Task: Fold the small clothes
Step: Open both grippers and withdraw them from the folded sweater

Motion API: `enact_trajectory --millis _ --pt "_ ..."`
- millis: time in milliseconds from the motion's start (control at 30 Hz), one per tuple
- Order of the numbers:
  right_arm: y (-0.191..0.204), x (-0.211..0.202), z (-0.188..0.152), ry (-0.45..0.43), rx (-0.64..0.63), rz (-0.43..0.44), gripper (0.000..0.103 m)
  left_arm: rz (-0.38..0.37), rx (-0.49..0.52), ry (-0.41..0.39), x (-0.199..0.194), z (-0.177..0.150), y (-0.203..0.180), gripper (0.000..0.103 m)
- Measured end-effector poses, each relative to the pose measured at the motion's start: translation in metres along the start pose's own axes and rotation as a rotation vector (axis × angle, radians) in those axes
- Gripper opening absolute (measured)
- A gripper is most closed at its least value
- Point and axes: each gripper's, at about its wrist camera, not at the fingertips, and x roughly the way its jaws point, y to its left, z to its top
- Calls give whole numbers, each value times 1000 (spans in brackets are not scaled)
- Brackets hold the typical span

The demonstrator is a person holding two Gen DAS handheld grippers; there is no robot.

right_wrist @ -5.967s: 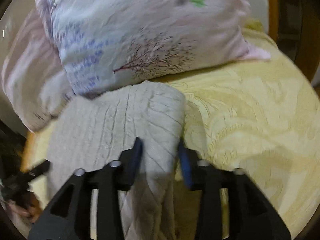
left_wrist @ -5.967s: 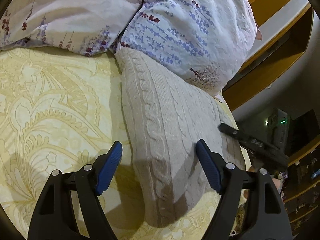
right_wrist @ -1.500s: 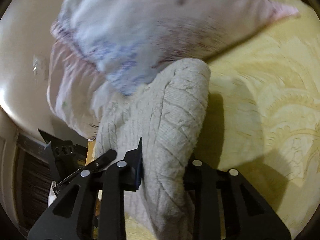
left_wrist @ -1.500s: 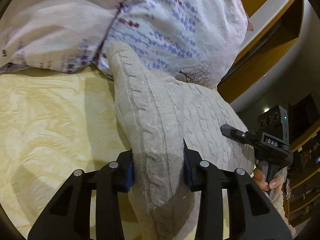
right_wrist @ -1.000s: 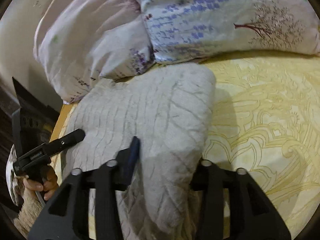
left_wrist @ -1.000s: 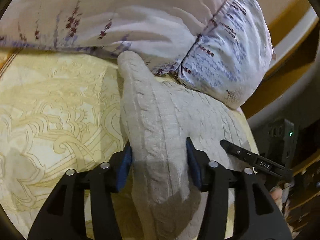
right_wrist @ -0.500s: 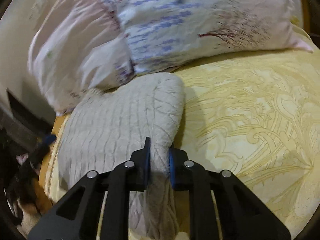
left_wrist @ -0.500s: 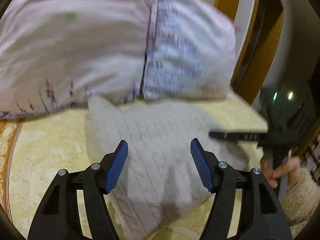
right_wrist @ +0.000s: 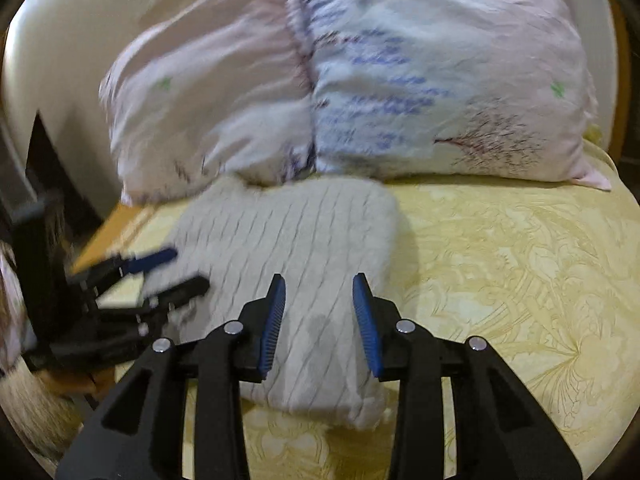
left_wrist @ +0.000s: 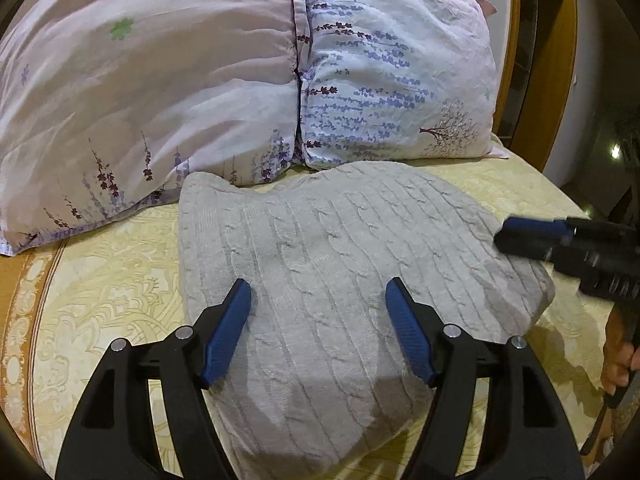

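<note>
The grey cable-knit garment [left_wrist: 336, 280] lies folded into a thick, rounded bundle on the yellow patterned bedspread [left_wrist: 100, 280], its far edge touching the foot of two pillows. Its ribbed cable rows run lengthwise toward the camera in the left wrist view, and a shadow darkens its near end. The left gripper [left_wrist: 318, 328] is poised over the bundle's near part with its jaws spread wide, the blue pads [left_wrist: 226, 330] standing apart with the knit showing between them and nothing pinched. In the right wrist view the same bundle [right_wrist: 304, 248] sits left of centre, and the right gripper [right_wrist: 320, 320] is likewise released, its blue pads [right_wrist: 366, 324] parted over the garment's near right corner; whether they brush the fabric cannot be told. The right gripper also shows at the right edge of the left wrist view, blurred, beside the bundle's right flank. Behind the garment lean a pale pink pillow [left_wrist: 152, 80] and a white pillow with lavender sprigs and a small tree print [left_wrist: 396, 80], side by side and touching. A wooden headboard frame [left_wrist: 560, 60] rises at the far right.
</note>
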Motion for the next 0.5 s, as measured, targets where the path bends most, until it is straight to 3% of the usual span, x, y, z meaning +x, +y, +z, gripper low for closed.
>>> enact_trajectory --millis 100,233,300,333,367,500 --pt "-1 20 -8 74 -3 -58 34 13 10 0 1 -1 -3 72" --pt "-2 10 -9 39 18 -49 38 25 8 -4 -5 -1 -4 73" --pt "-3 -2 -13 9 34 -29 54 0 -35 -18 -19 -3 3 79" --pt "-3 -11 -14 -16 43 -47 74 -12 -59 -26 -26 -4 8 84" --pt "-2 -18 -17 -43 41 -76 87 -18 -83 -33 -33 -6 14 85" --pt "-1 -39 -26 -89 38 -122 96 27 -159 -58 -61 -20 37 94"
